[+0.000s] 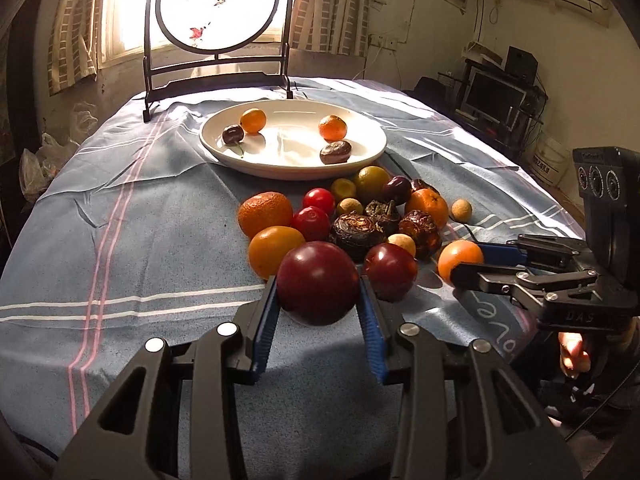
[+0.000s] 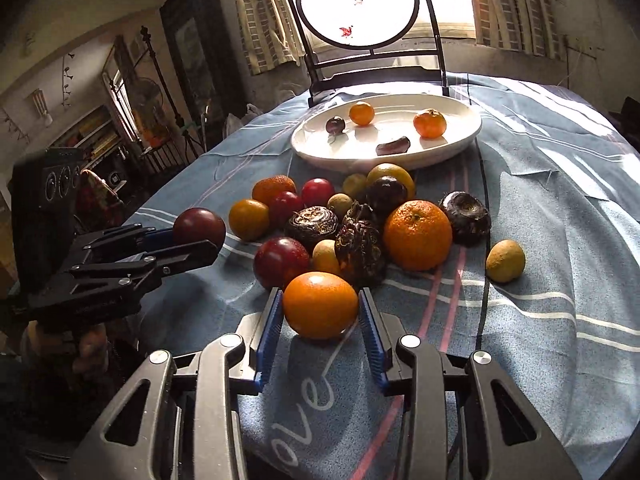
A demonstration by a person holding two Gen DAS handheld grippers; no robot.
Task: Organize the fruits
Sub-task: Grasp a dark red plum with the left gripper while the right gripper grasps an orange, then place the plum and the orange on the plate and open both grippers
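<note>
Four fruits sit in the white plate (image 1: 294,168) at the far side, over a dozen still heaped on the cloth (image 1: 120,240) nearer; left gripper (image 1: 318,300) clamped on a dark red plum (image 1: 318,282), right gripper (image 2: 320,312) on an orange (image 2: 320,305).

The fruit pile (image 1: 352,216) is lying before the plate (image 1: 224,148) (four fruits sitting in it), the screen (image 1: 218,28) standing behind.
</note>
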